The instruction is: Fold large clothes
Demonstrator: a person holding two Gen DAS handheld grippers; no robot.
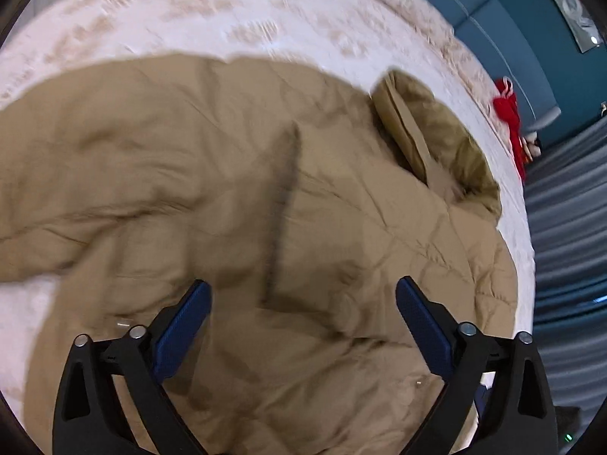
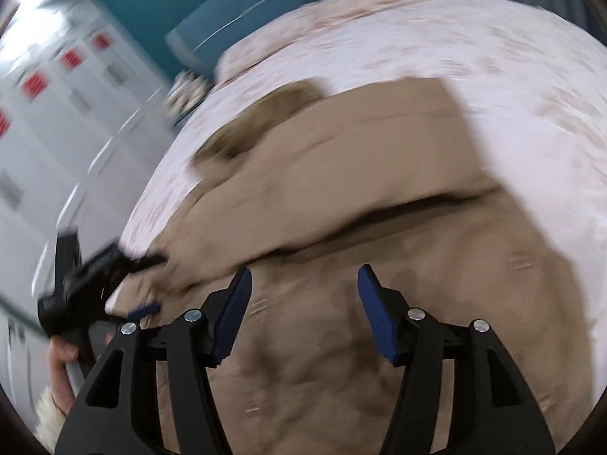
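Both grippers — left and right — hung released, fingers empty, over the coat on the bed, apparently between folds — next, pinching an edge.

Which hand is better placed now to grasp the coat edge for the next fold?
Probably left: in the right wrist view the left gripper sits at the tan coat's edge; the right gripper, open, hangs over its middle.
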